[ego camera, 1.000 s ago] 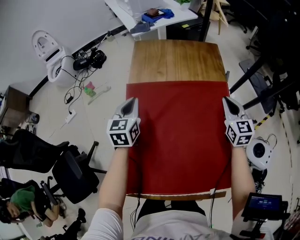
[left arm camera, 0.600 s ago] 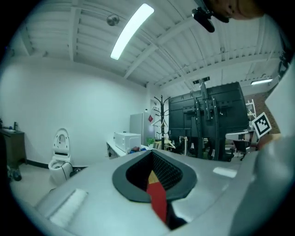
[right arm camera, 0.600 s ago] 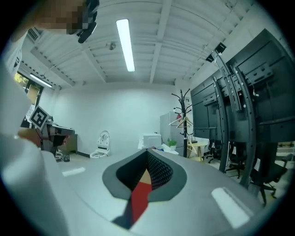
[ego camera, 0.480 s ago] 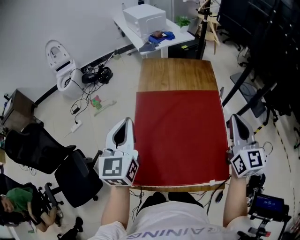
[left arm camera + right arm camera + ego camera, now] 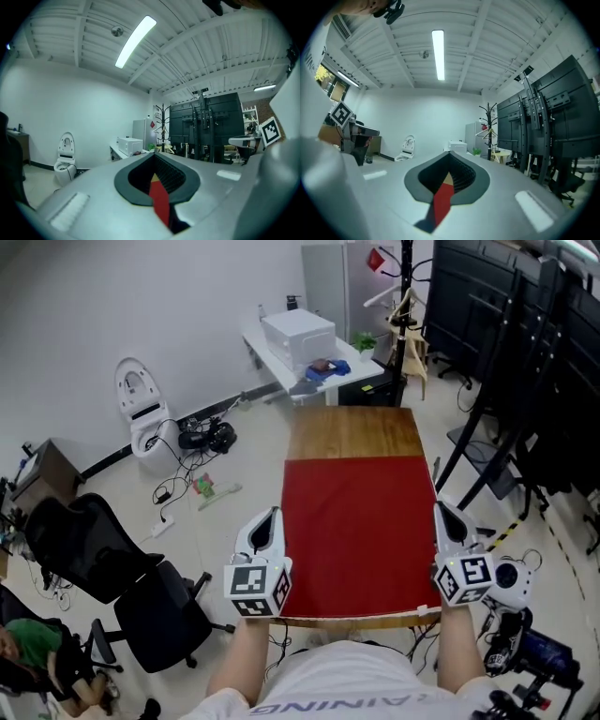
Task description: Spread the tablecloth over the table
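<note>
A red tablecloth (image 5: pixel 356 521) lies flat over the near two thirds of a wooden table (image 5: pixel 352 432); the far end shows bare wood. My left gripper (image 5: pixel 273 513) hangs above the table's left edge near the front, shut with nothing in it. My right gripper (image 5: pixel 439 507) hangs above the right edge, also shut and empty. In the left gripper view the closed jaws (image 5: pixel 154 159) leave a slit that shows a strip of the red cloth (image 5: pixel 161 204). The right gripper view shows the same past its closed jaws (image 5: pixel 449 161), with red cloth (image 5: pixel 440 201) below.
On the floor at the left are a white toilet-shaped object (image 5: pixel 141 413), a tangle of cables (image 5: pixel 202 437) and black office chairs (image 5: pixel 94 554). A white desk with a box (image 5: pixel 300 338) stands beyond the table. Black frames (image 5: pixel 525 381) and a coat stand (image 5: pixel 405 306) crowd the right.
Both grippers have drawn back toward the table's near edge and risen. The cloth stays flat where it was. The head view has lifted and takes in more of the room.
</note>
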